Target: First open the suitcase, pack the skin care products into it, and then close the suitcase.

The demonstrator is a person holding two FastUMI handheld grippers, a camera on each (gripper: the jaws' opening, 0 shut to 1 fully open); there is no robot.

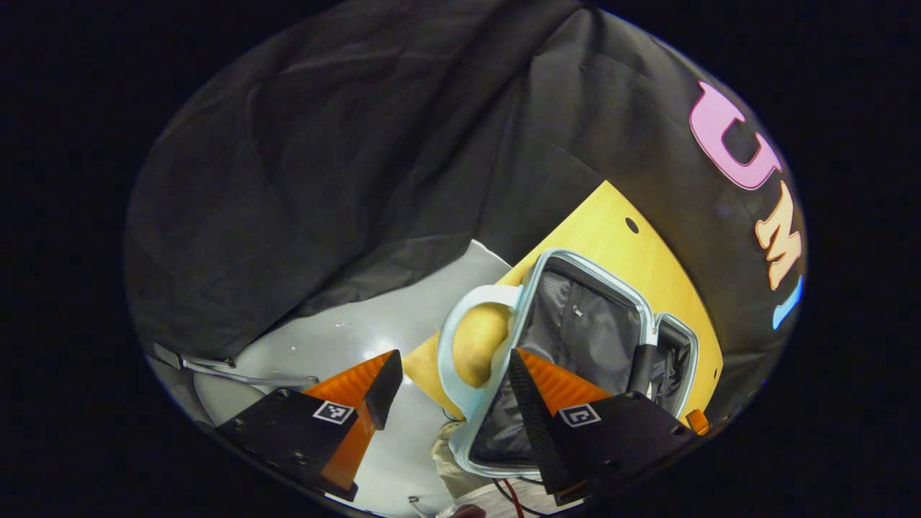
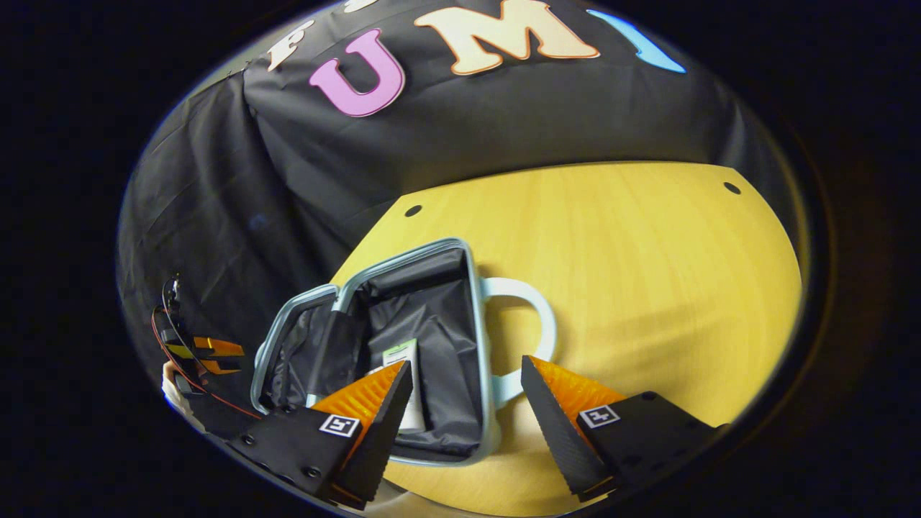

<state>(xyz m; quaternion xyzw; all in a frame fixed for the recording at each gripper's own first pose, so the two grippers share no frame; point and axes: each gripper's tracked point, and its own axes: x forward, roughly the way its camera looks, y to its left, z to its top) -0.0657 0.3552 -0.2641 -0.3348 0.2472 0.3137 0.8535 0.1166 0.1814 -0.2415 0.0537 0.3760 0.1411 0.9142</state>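
Observation:
The small suitcase [image 2: 476,302] lies open on the yellow table, pale blue rim around dark lining, with its looped handle [image 2: 538,316] on the right side. A white skin care product [image 2: 401,354] with a green label lies inside the near half, partly behind one of my fingers. My right gripper [image 2: 468,363] hovers open over the suitcase's handle edge with nothing between its fingers. In the left gripper view the open suitcase [image 1: 575,324] lies ahead and its handle [image 1: 450,338] sits between the fingers of my open left gripper [image 1: 452,360], which holds nothing. The left gripper [image 2: 209,352] also appears beyond the lid half.
The yellow wooden table [image 2: 633,244] has small holes near its far corners and wide bare room right of the suitcase. Grey floor [image 1: 374,324] lies past the table's edge, with a thin metal piece [image 1: 237,373] on it. Black cloth walls the booth.

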